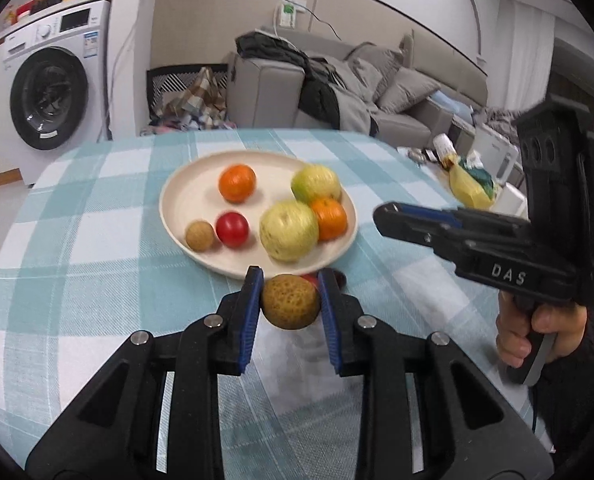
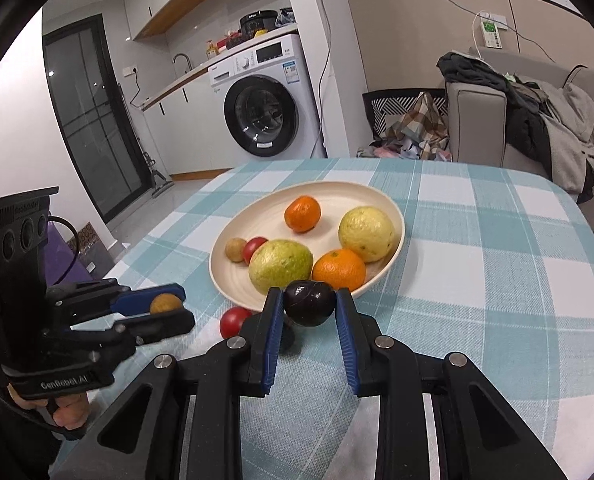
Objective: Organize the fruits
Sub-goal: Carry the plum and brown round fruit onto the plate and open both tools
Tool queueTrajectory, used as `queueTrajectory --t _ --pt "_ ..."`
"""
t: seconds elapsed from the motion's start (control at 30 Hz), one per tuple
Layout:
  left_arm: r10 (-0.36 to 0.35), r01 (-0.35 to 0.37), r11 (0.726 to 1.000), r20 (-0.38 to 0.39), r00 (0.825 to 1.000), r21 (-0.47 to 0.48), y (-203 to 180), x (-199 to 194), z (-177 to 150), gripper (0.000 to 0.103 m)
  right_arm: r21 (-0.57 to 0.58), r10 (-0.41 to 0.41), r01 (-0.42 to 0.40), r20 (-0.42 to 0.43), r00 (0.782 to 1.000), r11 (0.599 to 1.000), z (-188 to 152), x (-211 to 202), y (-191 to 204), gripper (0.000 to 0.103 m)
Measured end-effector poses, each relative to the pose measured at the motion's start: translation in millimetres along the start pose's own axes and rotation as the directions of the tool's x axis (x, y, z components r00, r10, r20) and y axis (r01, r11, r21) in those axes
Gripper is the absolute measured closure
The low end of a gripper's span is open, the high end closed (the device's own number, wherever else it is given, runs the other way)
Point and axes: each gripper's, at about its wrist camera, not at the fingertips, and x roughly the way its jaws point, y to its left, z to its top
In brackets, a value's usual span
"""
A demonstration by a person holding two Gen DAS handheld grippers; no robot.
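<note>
Cream plate (image 2: pixel 381 200) on checked desk holds 2 oranges (image 2: pixel 303 213), 2 yellow-green guavas (image 2: pixel 367 233), a red tomato (image 1: pixel 232 229) & small tan fruit (image 1: pixel 199 235). Brown round fruit (image 1: pixel 291 301) is pinched, lifted. Dark plum (image 2: pixel 309 303) likewise. 2nd tomato (image 2: pixel 235 321) lies beside plate.

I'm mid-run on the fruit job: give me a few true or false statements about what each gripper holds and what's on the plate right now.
1. The left gripper holds a small brown fruit between its fingers. True.
2. The right gripper is empty. False: it grips a dark plum.
3. The plate holds two oranges. True: one at the back, one at the front.
4. Every tomato is on the plate. False: one tomato lies on the tablecloth beside it.
5. The plate holds only one yellow-green fruit. False: there are two, and.
</note>
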Motion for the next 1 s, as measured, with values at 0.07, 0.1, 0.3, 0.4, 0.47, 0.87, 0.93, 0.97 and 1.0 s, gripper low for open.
queueTrajectory --t 0.07,0.1,0.3,0.4,0.47,0.87,0.93,0.97,1.0 --pt "0.008 -0.008 1.000 0.023 1.000 -0.015 6 -3 8 0.078 -0.002 -0.012 0.013 0.015 1.000 1.000 5 -1 0 0.076" --pt "0.025 -0.025 1.000 0.037 0.999 -0.016 7 -5 13 0.078 -0.004 -0.018 0.018 0.026 1.000 1.000 8 -2 0 0.076" --pt "0.067 -0.065 0.998 0.066 0.996 -0.022 17 -2 35 0.078 -0.018 -0.027 0.028 0.066 0.997 0.999 28 -4 2 0.076" --pt "0.080 -0.078 0.997 0.070 0.994 -0.026 20 5 43 0.078 -0.017 -0.018 0.020 0.072 0.997 1.000 37 -2 2 0.076" --pt "0.085 -0.083 0.996 0.070 0.994 -0.028 22 11 46 0.078 -0.025 -0.017 0.018 0.071 0.997 1.000 41 1 3 0.076" --pt "0.093 -0.093 0.996 0.039 0.995 0.010 25 50 44 0.078 -0.012 -0.004 0.004 0.021 1.000 1.000 45 31 2 0.076" --pt "0.095 -0.095 0.995 0.025 0.995 0.015 25 56 43 0.078 -0.011 -0.006 0.006 0.013 1.000 1.000 44 36 1 0.076" --pt "0.097 -0.098 0.995 0.022 0.995 0.019 25 58 42 0.078 -0.008 -0.006 0.006 0.007 1.000 1.000 44 39 1 0.076" --pt "0.097 -0.097 0.995 0.016 0.995 0.020 25 60 42 0.078 -0.006 -0.005 0.005 0.003 1.000 1.000 43 41 1 0.076"
